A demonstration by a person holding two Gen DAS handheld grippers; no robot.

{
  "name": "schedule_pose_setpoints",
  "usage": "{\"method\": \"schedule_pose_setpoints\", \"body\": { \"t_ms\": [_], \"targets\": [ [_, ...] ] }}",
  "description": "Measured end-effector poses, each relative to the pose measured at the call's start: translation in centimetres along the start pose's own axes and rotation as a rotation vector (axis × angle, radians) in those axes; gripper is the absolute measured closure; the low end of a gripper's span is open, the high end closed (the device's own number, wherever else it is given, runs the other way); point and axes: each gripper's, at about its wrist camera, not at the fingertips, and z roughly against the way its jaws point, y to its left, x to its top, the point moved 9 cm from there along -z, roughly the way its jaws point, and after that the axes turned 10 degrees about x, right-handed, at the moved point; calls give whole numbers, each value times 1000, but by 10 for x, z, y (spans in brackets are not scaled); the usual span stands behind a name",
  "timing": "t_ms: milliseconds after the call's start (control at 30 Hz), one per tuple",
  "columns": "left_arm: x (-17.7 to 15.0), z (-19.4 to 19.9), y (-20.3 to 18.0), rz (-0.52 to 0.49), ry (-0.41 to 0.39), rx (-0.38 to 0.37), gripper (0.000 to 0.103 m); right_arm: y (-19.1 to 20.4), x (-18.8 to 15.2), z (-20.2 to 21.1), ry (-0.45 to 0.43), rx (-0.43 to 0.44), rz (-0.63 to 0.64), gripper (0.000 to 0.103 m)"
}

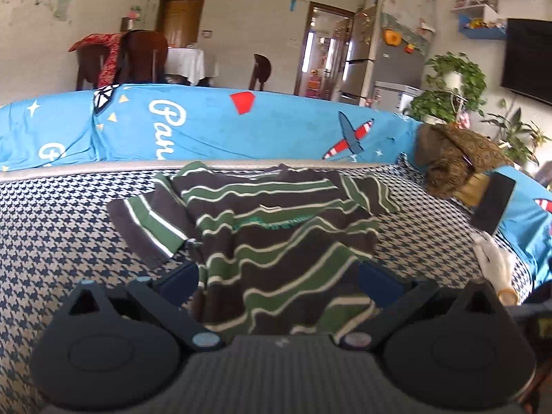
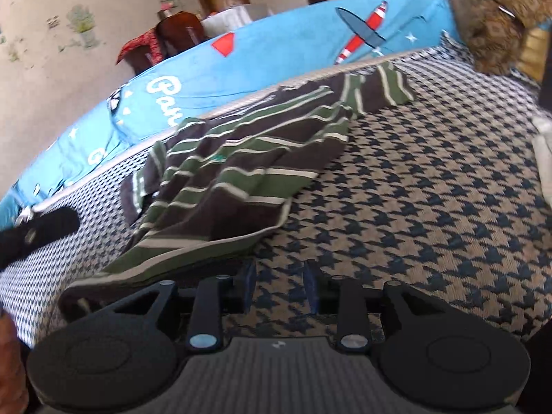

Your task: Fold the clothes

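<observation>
A dark brown shirt with green and white stripes (image 1: 276, 227) lies crumpled on the houndstooth sofa seat (image 1: 62, 227), one sleeve spread to the left. My left gripper (image 1: 279, 283) is open wide, and the shirt's near hem lies between its blue fingertips (image 1: 181, 277). In the right wrist view the same shirt (image 2: 241, 172) stretches away to the upper left. My right gripper (image 2: 278, 288) is open low over the seat cover (image 2: 431, 207), just right of the shirt's near corner, with only the cover showing between its fingers.
A blue printed cover (image 1: 214, 127) drapes the sofa back. A brown patterned cushion (image 1: 455, 162) sits at the seat's right end. A gloved hand (image 1: 495, 258) holds the other gripper at the right. Chairs, a fridge and plants stand behind.
</observation>
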Motion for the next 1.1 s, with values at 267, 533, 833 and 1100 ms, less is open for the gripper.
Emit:
{"method": "schedule_pose_setpoints", "body": {
  "t_ms": [267, 533, 833, 1100],
  "targets": [
    [-19, -3, -23, -153, 21, 6, 0, -9, 12, -15, -28, 16, -60, 72],
    [-42, -29, -4, -205, 115, 180, 0, -7, 24, -44, -35, 22, -29, 67],
    [-49, -44, 22, -134, 190, 268, 0, 5, 31, -63, -43, 17, 38, 58],
    [-53, -52, 30, -92, 222, 282, 0, 15, 32, -82, -54, -27, 194, 69]
  ]
}}
